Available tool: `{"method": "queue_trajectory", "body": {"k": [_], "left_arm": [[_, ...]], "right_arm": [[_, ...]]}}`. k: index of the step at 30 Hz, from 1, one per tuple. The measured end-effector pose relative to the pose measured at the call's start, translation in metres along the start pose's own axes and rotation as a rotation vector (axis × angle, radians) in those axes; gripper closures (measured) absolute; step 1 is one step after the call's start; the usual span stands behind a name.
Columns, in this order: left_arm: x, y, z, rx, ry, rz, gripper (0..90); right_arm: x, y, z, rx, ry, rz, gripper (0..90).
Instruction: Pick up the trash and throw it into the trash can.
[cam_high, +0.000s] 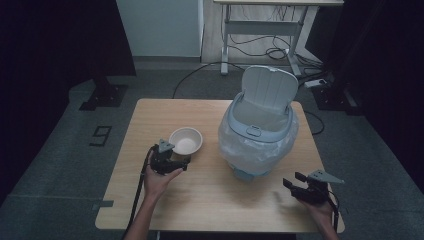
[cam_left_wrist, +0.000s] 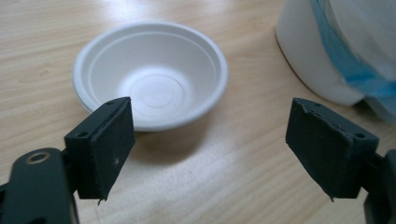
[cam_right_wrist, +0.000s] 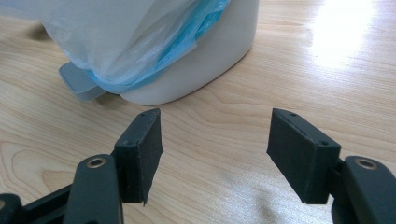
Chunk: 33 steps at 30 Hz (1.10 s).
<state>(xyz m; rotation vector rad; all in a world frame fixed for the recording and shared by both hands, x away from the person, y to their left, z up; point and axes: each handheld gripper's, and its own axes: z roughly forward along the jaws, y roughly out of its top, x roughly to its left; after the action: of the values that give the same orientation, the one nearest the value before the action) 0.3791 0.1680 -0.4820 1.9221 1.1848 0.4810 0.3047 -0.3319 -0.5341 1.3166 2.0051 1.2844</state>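
The white bowl (cam_left_wrist: 152, 74) sits empty on the table (cam_high: 210, 195), just left of the lined bin (cam_high: 257, 135) whose lid stands up. The left gripper (cam_left_wrist: 210, 149) is right at its near rim, fingers (cam_left_wrist: 109, 147) wide apart. I'd guess a rim pinch comes next: 1 finger inside, 1 outside, squeezing gently. The right gripper (cam_right_wrist: 215, 154), fingers also spread, waits near the bin's pedal (cam_right_wrist: 77, 84).
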Motion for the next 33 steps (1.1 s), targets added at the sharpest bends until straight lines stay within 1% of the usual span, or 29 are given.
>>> {"method": "queue_trajectory", "body": {"k": [4, 7, 11, 12, 14, 15, 18, 20, 21, 22, 25, 27, 28, 30, 33], "left_arm": [[0.010, 0.007, 0.004, 0.002, 0.015, -0.020, 14.5], [0.019, 0.010, 0.009, 0.009, 0.024, -0.043, 14.6], [0.027, 0.012, 0.015, 0.027, 0.015, -0.074, 14.8], [0.028, 0.012, 0.016, 0.029, 0.020, -0.073, 14.9], [0.030, 0.014, 0.018, 0.043, 0.045, -0.056, 15.1], [0.032, 0.015, 0.020, 0.047, 0.049, -0.057, 15.2], [0.039, 0.016, 0.026, 0.046, 0.069, -0.070, 16.1], [0.048, 0.015, 0.033, 0.053, 0.094, -0.082, 16.5], [0.049, 0.015, 0.035, 0.056, 0.099, -0.085, 16.9], [0.054, 0.014, 0.040, 0.065, 0.105, -0.096, 17.1], [0.062, 0.012, 0.048, 0.077, 0.108, -0.111, 17.7], [0.065, 0.011, 0.052, 0.077, 0.104, -0.119, 19.2], [0.066, 0.011, 0.053, 0.075, 0.102, -0.115, 20.7], [0.067, 0.010, 0.056, 0.072, 0.105, -0.108, 27.2], [0.070, 0.009, 0.061, 0.081, 0.096, -0.116, 31.1]], "right_arm": [[0.001, 0.000, 0.000, 0.002, 0.000, -0.001, 34.9], [0.001, -0.001, 0.001, 0.004, -0.002, -0.005, 34.9], [0.001, -0.001, 0.001, 0.007, -0.007, -0.004, 34.9], [0.001, -0.001, 0.001, 0.006, -0.006, -0.001, 34.9], [0.000, -0.001, 0.000, 0.005, -0.006, -0.001, 34.9], [0.000, -0.001, 0.000, 0.005, -0.007, 0.000, 34.9], [-0.001, -0.002, 0.000, 0.005, -0.010, 0.002, 34.9], [-0.001, -0.002, 0.000, 0.006, -0.011, 0.000, 34.9], [-0.001, -0.002, 0.001, 0.008, -0.013, -0.002, 34.9], [0.000, -0.002, 0.001, 0.009, -0.014, -0.003, 34.9], [0.001, -0.002, 0.002, 0.017, -0.020, -0.013, 34.9], [0.001, -0.002, 0.002, 0.019, -0.022, -0.017, 34.9], [0.001, -0.002, 0.002, 0.020, -0.023, -0.017, 34.9], [0.001, -0.002, 0.003, 0.023, -0.024, -0.017, 34.9], [0.000, -0.003, 0.004, 0.030, -0.028, -0.022, 34.9]]}}
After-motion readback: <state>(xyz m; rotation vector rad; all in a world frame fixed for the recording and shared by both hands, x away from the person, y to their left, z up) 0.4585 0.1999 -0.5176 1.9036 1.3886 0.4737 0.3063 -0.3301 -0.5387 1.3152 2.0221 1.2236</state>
